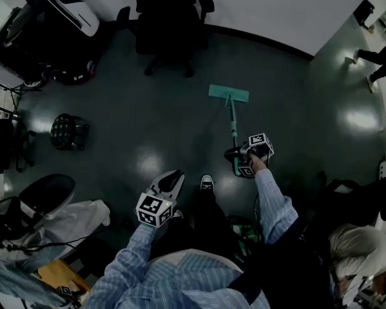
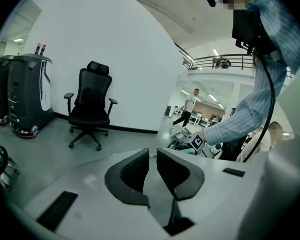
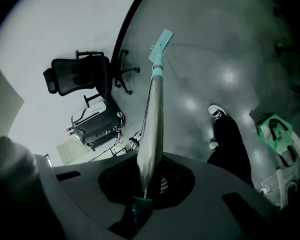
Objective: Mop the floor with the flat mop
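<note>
**Tool state:** The right gripper [image 1: 238, 157] is clamping the metal handle [image 3: 153, 109] of the flat mop near its upper end. The left gripper [image 1: 171, 180] is hanging idle beside the person's knee. Its jaws are drawn almost together and are holding nothing.

**Task item:** The teal mop head [image 1: 229, 93] is lying flat on the dark floor [image 1: 147, 127], ahead of the person and just short of the office chair [image 1: 170, 24].

**Risks, as judged:**
- One gripper alone is carrying the long handle, so the smooth tube may twist or slide in the jaws and the head may lift off flat.
- A forward push risks striking the chair base.
- A backward pull risks catching the person's shoe [image 1: 206, 183].
</note>
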